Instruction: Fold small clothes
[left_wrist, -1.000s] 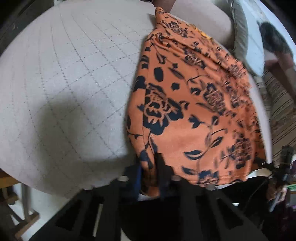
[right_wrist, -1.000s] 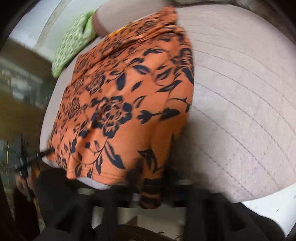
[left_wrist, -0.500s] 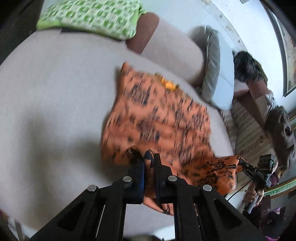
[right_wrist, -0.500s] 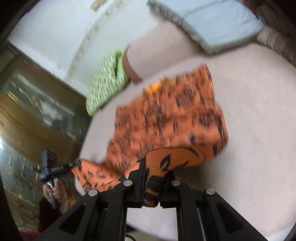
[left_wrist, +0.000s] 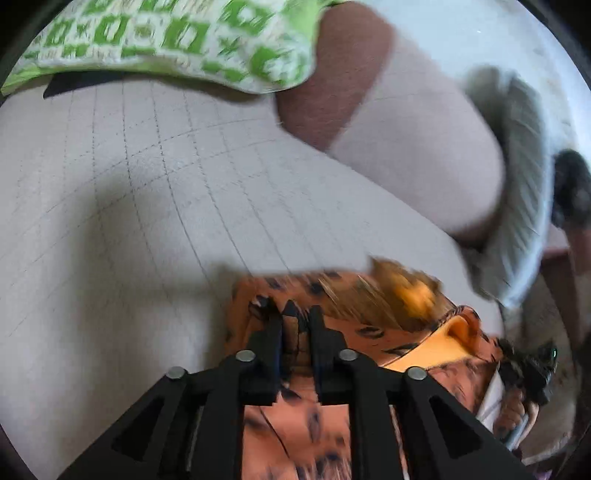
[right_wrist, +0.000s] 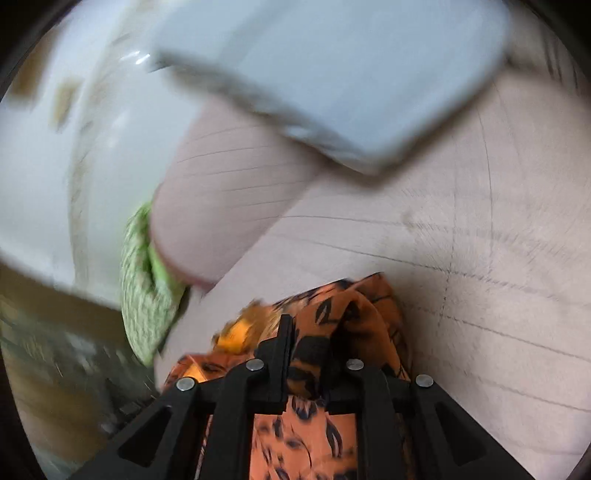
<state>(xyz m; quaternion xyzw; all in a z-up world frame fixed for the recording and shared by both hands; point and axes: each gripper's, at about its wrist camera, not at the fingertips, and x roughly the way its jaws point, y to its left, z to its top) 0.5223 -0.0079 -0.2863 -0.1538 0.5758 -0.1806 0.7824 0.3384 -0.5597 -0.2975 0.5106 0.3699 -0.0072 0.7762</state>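
Observation:
An orange garment with a black flower print lies on the beige quilted cushion, doubled over on itself. My left gripper has the folded edge pinched between its fingers, near the garment's far left corner, and its jaws are opening. In the right wrist view the garment bunches up over my right gripper, which pinches a fold of it while its jaws are opening. Cloth hides the right fingertip there. Both views are blurred by motion.
A green patterned pillow and a beige bolster lie along the back of the cushion. A grey pillow leans just beyond the garment. A hand on the other gripper's handle shows at the right edge.
Both grippers have carried the garment's near hem up and across to its far edge, folding it in half. The views have swung from the cushion's front edge to the pillows at the back.

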